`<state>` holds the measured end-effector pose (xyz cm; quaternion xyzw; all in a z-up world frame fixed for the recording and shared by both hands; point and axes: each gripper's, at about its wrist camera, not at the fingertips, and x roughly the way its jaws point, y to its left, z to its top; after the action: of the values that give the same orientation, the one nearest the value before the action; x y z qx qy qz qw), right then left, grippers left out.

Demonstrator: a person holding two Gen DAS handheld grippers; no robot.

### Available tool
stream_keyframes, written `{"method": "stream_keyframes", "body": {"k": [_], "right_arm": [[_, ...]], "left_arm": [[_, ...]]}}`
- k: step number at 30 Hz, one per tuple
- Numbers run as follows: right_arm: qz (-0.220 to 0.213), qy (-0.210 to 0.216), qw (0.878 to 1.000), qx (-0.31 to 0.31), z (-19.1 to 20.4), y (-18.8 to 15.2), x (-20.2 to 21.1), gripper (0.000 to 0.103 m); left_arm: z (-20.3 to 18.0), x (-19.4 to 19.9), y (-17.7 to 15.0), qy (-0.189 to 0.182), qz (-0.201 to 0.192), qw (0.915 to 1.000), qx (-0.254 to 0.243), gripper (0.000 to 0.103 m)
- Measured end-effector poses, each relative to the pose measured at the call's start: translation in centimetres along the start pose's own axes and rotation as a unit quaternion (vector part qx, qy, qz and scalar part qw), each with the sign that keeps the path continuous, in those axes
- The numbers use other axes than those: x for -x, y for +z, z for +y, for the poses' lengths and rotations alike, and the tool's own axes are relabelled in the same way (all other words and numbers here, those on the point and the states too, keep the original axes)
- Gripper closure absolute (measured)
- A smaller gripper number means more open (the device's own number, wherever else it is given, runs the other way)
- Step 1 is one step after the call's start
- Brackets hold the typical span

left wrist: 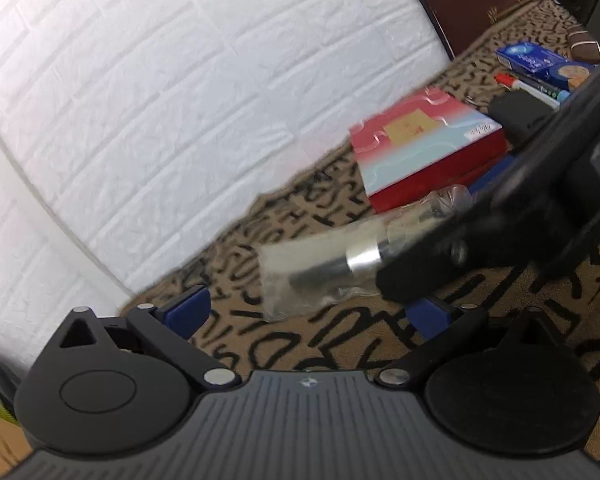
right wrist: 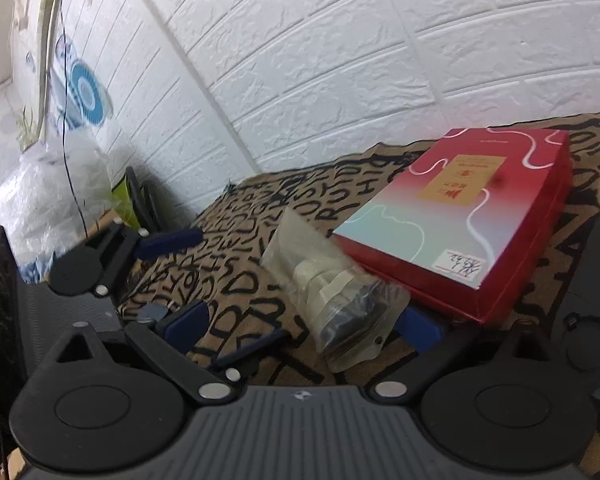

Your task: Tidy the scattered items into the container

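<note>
Clear bag (right wrist: 340, 296) with a dark, metal-banded tube inside, flat on the lettered cloth (right wrist: 236, 240), just in front of the red box (right wrist: 460, 208) and close to touching its near edge. Long axis slanted in the right wrist view, from far left to near right; in the left wrist view, nearly crosswise, tilted up toward the right. Right gripper (right wrist: 300, 324) plainly the nearer: spread wide, with the near end of the bag inside the gap, hard by the right-hand finger (right wrist: 416, 328) and well off the left-hand one. Not yet pinched; contact between that finger and the plastic probable, though hidden by the bag itself. Left gripper (left wrist: 308, 312) low over the cloth, likewise spread wide, holding nothing, with the bag just ahead of its tips and a little right of centre. Seen from there, the right gripper's black finger crossing over the banded end of the bag. For the coming move, probably a closing of the right fingers across the short width of the bag, so a small shift to centre it first. Slippery film and loose contents: a likely risk of pinching plastic only. No open container clear in either view; whether the box serves as one, impossible to tell.
</note>
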<state>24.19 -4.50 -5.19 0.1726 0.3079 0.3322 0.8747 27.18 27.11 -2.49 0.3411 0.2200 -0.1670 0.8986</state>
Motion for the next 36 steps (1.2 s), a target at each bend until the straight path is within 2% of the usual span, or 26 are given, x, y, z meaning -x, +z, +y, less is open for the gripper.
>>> {"method": "stream_keyframes", "body": {"k": [3, 8, 12, 15, 16, 18, 19, 21, 22, 24, 25, 26, 29, 30, 32, 34, 36], "right_arm": [[-0.004, -0.019, 1.000, 0.002, -0.8, 0.4, 0.3, 0.006], [0.009, 0.002, 1.000, 0.003, -1.6, 1.2, -0.3, 0.004], [0.019, 0.033, 0.999, 0.018, -1.0, 1.3, -0.8, 0.004], [0.025, 0.058, 0.998, 0.027, -0.4, 1.0, -0.7, 0.005], [0.027, 0.059, 0.997, 0.030, -0.1, 0.8, -0.7, 0.008], [0.028, 0.058, 0.997, 0.030, 0.0, 0.6, -0.4, 0.008], [0.027, 0.068, 0.997, 0.018, -0.1, 0.4, -0.2, 0.008], [0.029, 0.073, 0.997, 0.008, -0.3, 0.2, 0.0, 0.010], [0.024, 0.065, 0.998, 0.014, -0.2, 0.2, 0.2, 0.010], [0.014, 0.048, 0.998, 0.026, 0.0, 0.3, 0.4, 0.009], [0.010, 0.044, 0.999, 0.031, 0.1, 0.4, 0.4, 0.009], [0.011, 0.040, 0.998, 0.038, 0.2, 0.6, 0.2, 0.009], [0.024, 0.028, 0.998, 0.054, 0.5, 1.1, -1.0, 0.007], [0.027, 0.027, 0.998, 0.055, 0.5, 1.3, -1.5, 0.003], [0.027, 0.024, 0.998, 0.054, 0.4, 1.7, -2.2, 0.001], [0.038, 0.029, 0.998, 0.049, 0.3, 2.2, -3.2, 0.000], [0.069, 0.052, 0.994, 0.062, 0.2, 2.6, -4.3, 0.000]], "left_arm": [[0.1, -1.1, 0.9, -0.010, 0.002, 0.9999, 0.001, 0.000], [1.3, -2.5, 1.8, -0.046, 0.031, 0.9962, 0.067, 0.000], [1.0, -1.0, 1.5, -0.056, 0.025, 0.9920, 0.111, 0.000], [0.1, 0.4, 1.6, -0.055, 0.001, 0.9953, 0.080, 0.009], [-0.4, 0.8, 1.7, -0.048, -0.007, 0.9970, 0.061, 0.015], [-1.5, 1.2, 1.9, -0.042, -0.021, 0.9985, 0.029, 0.026], [-2.1, 1.5, 1.9, -0.040, -0.025, 0.9987, 0.018, 0.037], [-3.2, 2.0, 2.0, -0.026, -0.033, 0.9991, -0.004, 0.040], [-3.5, 2.0, 2.0, -0.018, -0.036, 0.9991, -0.013, 0.040], [-3.4, 1.8, 2.3, 0.008, -0.031, 0.9995, 0.001, 0.024], [-3.2, 1.6, 2.4, 0.027, -0.020, 0.9993, 0.018, 0.010], [-2.9, 1.4, 2.5, 0.036, -0.009, 0.9987, 0.035, 0.002], [-1.9, 1.1, 2.9, 0.028, 0.021, 0.9958, 0.085, 0.000], [-1.6, 1.0, 3.1, 0.021, 0.031, 0.9939, 0.104, 0.000], [-1.0, 0.7, 3.2, -0.004, 0.042, 0.9893, 0.140, 0.000], [-0.8, 0.2, 3.3, -0.017, 0.043, 0.9863, 0.159, 0.000], [-0.6, -0.5, 3.4, -0.018, 0.043, 0.9855, 0.163, 0.000]]}}
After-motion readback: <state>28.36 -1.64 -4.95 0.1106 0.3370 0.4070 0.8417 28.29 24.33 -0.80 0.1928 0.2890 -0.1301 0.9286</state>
